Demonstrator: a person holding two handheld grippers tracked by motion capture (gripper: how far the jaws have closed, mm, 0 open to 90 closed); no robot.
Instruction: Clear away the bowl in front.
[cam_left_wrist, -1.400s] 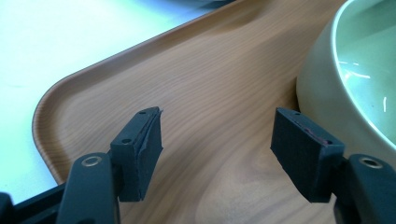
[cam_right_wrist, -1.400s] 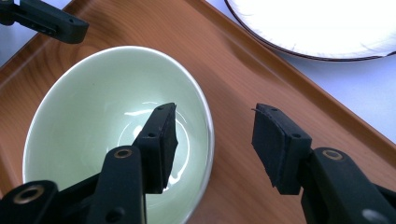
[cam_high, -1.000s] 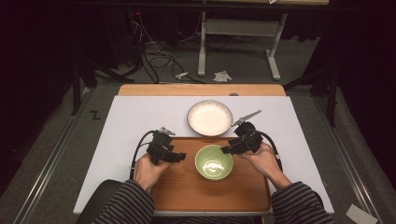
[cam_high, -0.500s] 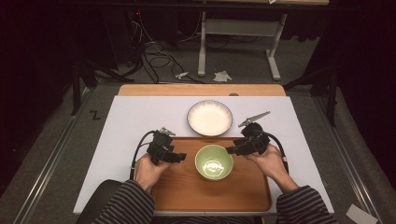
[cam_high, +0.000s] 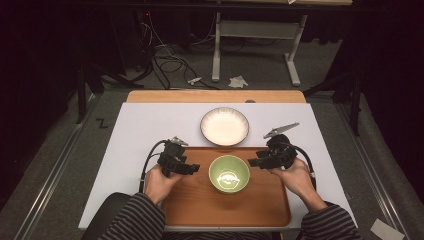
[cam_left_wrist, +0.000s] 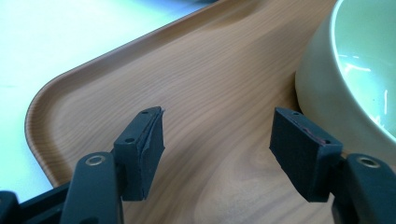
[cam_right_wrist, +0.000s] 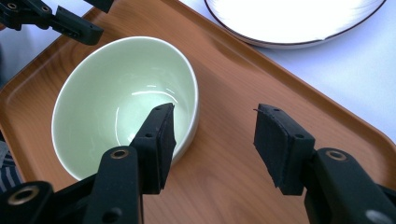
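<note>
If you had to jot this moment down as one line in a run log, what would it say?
left hand-held gripper: open, empty | right hand-held gripper: open, empty | pale green ceramic bowl: on wooden tray, between both

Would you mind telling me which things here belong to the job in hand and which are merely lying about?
In the job:
- green bowl, between both open grippers
- wooden tray it stands on
- left gripper
- right gripper

Lying about:
- white plate beyond the tray, on the white mat
- cables and crumpled paper on the floor
</note>
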